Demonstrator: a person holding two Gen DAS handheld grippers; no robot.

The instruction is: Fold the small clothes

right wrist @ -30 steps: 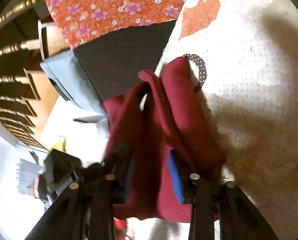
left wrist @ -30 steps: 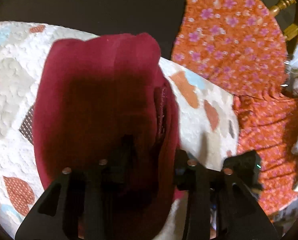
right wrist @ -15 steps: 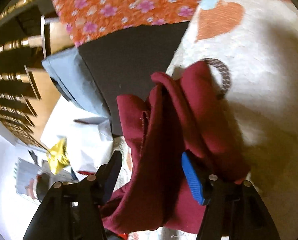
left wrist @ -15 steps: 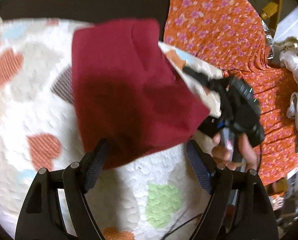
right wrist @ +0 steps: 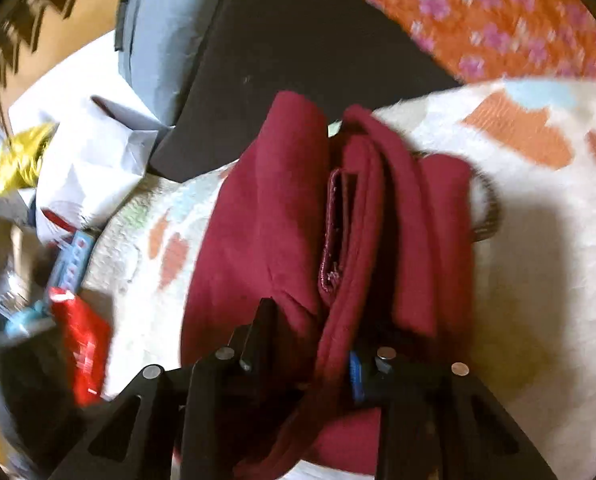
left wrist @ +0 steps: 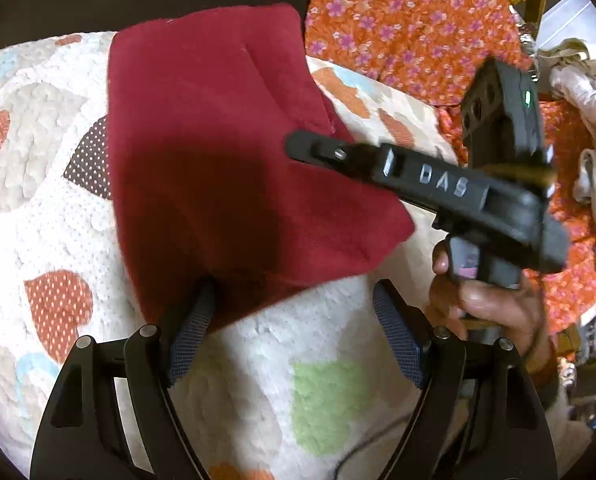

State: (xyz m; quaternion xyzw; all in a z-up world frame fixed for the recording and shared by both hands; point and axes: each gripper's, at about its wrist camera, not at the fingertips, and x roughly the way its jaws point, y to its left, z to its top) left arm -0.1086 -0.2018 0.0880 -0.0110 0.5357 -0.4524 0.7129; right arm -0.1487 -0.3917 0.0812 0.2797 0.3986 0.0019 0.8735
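A dark red folded garment (left wrist: 234, 152) lies on a white blanket with heart shapes (left wrist: 258, 364). My left gripper (left wrist: 294, 336) is open, its left pad just under the garment's near edge. The right gripper shows in the left wrist view (left wrist: 450, 188), reaching over the garment's right side. In the right wrist view the garment (right wrist: 266, 240) shows several stacked layers, and my right gripper (right wrist: 310, 360) is shut on the garment's near folded edge.
Orange floral fabric (left wrist: 410, 20) lies beyond the blanket at the right. Pale bunched clothes (left wrist: 586, 120) sit at the far right. In the right wrist view, paper, a red packet (right wrist: 82, 352) and clutter lie left of the blanket; a dark cushion (right wrist: 298, 60) lies behind.
My left gripper opened, let go of the garment and drew back. My right gripper opened half a second ago, then shut on the garment's edge again.
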